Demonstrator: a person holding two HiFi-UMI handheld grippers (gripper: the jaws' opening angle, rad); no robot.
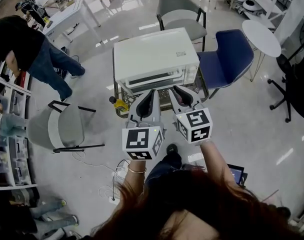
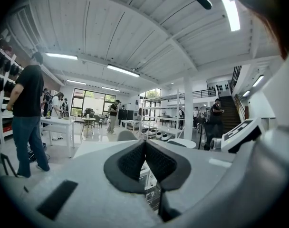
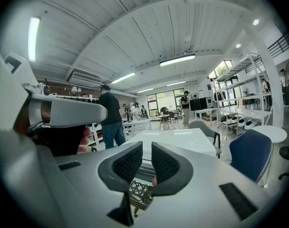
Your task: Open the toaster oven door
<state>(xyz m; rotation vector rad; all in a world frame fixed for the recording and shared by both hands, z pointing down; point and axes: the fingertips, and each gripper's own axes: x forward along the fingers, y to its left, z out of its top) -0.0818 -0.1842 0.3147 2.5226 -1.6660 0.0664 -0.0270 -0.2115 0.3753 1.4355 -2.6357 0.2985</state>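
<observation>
On a wire stand [image 1: 118, 95] in the middle of the glossy floor: a white toaster oven [image 1: 154, 59], front turned toward the wearer, door [image 1: 157, 79] closed flat against the body. Just short of that front, side by side, the left gripper [image 1: 151, 92] and the right gripper [image 1: 176, 89], both aimed at the door, tips near its lower edge in the head view. Cannot tell from there whether either touches it. In the left gripper view, left gripper [image 2: 145, 143] closed, dark ribbed pads [image 2: 131, 163] meeting at the tips, nothing caught between them. In the right gripper view, right gripper [image 3: 147, 148] with its pads [image 3: 128, 164] a narrow slit apart and gripping nothing. Through that slit, only the oven's front edge and a bit of wire stand [image 3: 139, 194] below, the flat white top of the toaster oven [image 3: 175, 140] stretching away beyond. Behind the hands, one marker cube on each tool — left marker cube [image 1: 142, 141], right marker cube [image 1: 194, 125]. Around the stand: a grey chair [image 1: 179, 14] behind the oven, a blue chair [image 1: 227, 59] just to its right, a round white table [image 1: 261, 36] further right, a second grey chair [image 1: 62, 126] to the left. Well apart, at upper left, a person [image 1: 17, 41] in a dark top and jeans.
</observation>
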